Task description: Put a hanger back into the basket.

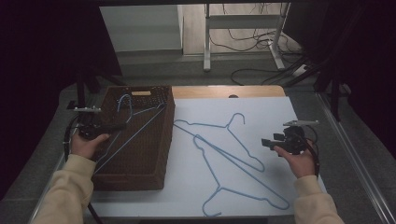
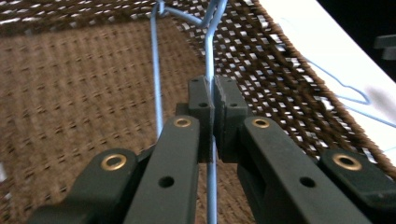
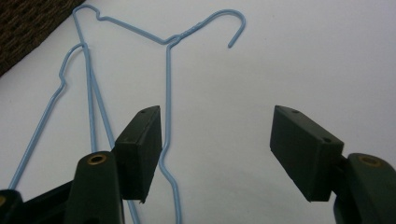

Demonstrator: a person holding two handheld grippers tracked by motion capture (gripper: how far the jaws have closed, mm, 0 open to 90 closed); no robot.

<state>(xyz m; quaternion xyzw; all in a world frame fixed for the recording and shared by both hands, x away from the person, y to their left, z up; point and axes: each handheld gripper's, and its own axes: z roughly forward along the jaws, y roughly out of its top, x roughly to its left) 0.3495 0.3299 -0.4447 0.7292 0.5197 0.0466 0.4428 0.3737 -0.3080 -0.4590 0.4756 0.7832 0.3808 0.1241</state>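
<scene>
Left gripper [image 2: 213, 100] clamping tight on a blue wire hanger [image 1: 133, 126], holding it inside the brown wicker basket [image 1: 154, 161] at the tabletop's [image 1: 275, 109] left edge, woven walls hemming it in on all sides. Right gripper [image 1: 270, 143] hovering with jaws spread wide and holding nothing, above open white surface. Two more blue wire hangers [image 1: 224, 154] lying crossed between basket and right gripper, one wire running just beside its left pad [image 3: 140, 151]. Bare tabletop stretching beyond them toward the far edge.
</scene>
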